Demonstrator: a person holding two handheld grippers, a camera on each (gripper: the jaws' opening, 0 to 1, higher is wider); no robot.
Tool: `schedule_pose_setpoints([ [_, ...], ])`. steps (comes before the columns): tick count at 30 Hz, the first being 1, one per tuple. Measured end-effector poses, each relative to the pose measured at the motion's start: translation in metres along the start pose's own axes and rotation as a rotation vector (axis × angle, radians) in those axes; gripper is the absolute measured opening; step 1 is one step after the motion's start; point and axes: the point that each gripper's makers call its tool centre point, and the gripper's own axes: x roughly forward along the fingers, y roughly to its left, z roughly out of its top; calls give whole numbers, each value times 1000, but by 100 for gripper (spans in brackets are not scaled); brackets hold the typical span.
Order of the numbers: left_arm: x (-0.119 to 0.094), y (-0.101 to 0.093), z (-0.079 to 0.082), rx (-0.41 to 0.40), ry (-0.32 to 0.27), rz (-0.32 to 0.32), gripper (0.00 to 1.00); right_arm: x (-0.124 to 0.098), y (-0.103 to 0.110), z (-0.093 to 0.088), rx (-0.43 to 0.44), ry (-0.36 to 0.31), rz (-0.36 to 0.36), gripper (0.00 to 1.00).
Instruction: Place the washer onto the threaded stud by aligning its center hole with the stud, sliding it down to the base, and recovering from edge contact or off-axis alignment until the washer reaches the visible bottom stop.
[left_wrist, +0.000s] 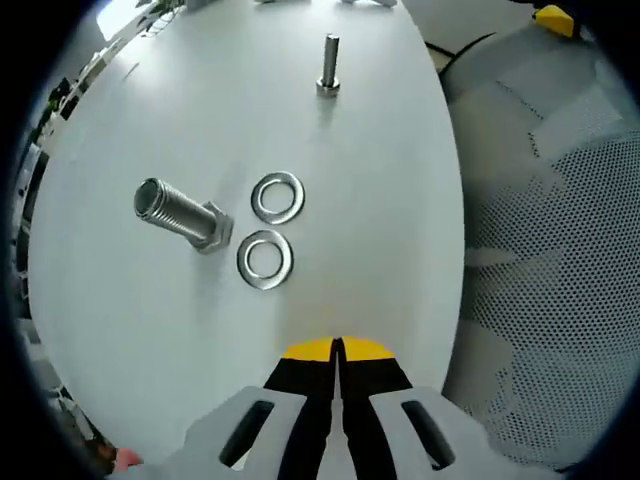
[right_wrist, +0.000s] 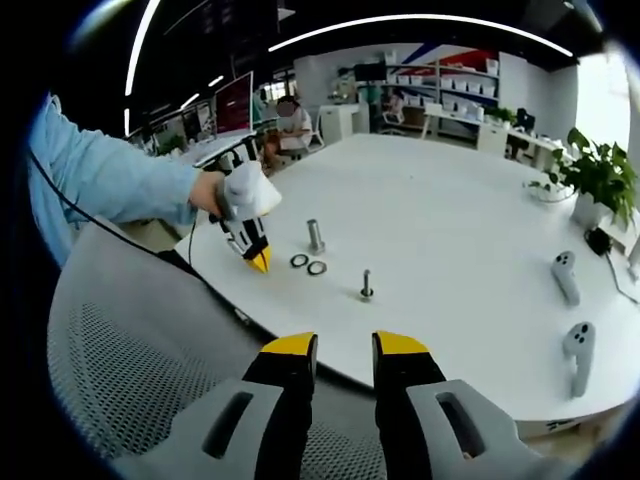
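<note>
two washers on the white table (left_wrist: 120, 300), lying flat side by side and just about touching: the farther washer (left_wrist: 278, 197) and the nearer washer (left_wrist: 265, 259), neither of them on a stud. two threaded pieces as well: a big bolt (left_wrist: 180, 214) standing on its hex head just left of the washers, and a slim stud (left_wrist: 329, 65) upright, well beyond them.

the left gripper (left_wrist: 337, 346) hangs over the table just short of the nearer washer, its yellow tips pressed together with nothing between them.

over in the right gripper view, the right gripper (right_wrist: 344, 345) sits off the table edge above a mesh chair back (right_wrist: 140, 350), jaws parted with a clear gap, holding nothing. this view takes in the person's hand (right_wrist: 205, 192) and blue sleeve (right_wrist: 105, 180) carrying the left gripper (right_wrist: 258, 262), tips angled down close beside the washers. it also catches two white controllers (right_wrist: 565, 275) at the far right of the table, a potted plant (right_wrist: 595, 180), and people seated at desks in the background. the left gripper view adds the close look: both washers' centre holes open, bolt threads plain.
</note>
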Motion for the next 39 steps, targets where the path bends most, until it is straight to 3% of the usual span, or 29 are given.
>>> schedule_pose_setpoints([
  [3, 0, 1, 0, -37, -17, -14, 0, 0, 0, 0, 2, -2, -2, 24],
  [4, 0, 0, 0, 3, -18, -26, 0, 0, -1, 0, 3, -3, -3, 24],
  [5, 0, 0, 1, 114, -16, -29, 0, -1, -1, 0, 4, -3, -4, 24],
  [8, 0, -3, 1, 132, 19, 40, 0, -1, -1, 0, 5, -4, -7, 24],
  [10, 0, -4, 2, 218, 41, 83, 0, -1, -1, 1, 5, -7, -8, 24],
  [13, 0, -6, 1, 230, 54, 125, 0, -1, -2, 1, 6, -10, -12, 24],
  [15, 0, -5, 1, 182, 70, 128, 0, -1, -2, 1, 8, -10, -14, 24],
  [17, 1, -3, 2, 186, 81, 116, 0, -1, -2, 1, 9, -9, -15, 24],
  [21, 0, -3, 1, 37, 114, 102, 0, -2, -3, 1, 13, -9, -20, 24],
  [23, 0, -2, 1, 94, 101, 77, 0, -2, -3, 1, 16, -10, -22, 24],
  [25, 1, -3, 1, 229, 82, 51, 0, -2, -4, 1, 19, -12, -26, 24],
  [26, 0, -4, 1, 236, 81, 51, 0, -2, -4, 1, 20, -13, -27, 24],
  [29, 0, -3, 0, 138, 75, 36, 0, -2, -4, 2, 21, -16, -29, 24],
  [31, 0, -2, 0, 28, 54, 5, 0, -2, -4, 2, 18, -11, -28, 24],
  [32, -1, -2, 0, 25, 48, -2, 0, -2, -4, 1, 17, -8, -29, 24],
  [34, -3, 5, -1, 41, 53, 25, 0, -2, -4, 1, 18, -8, -28, 24],
  [35, -8, 15, 2, 68, 38, 67, 0, -2, -4, 1, 18, -8, -28, 24],
  [39, -19, 29, 22, 46, -60, 105, 0, -1, -3, 0, 13, -1, -24, 23],
])
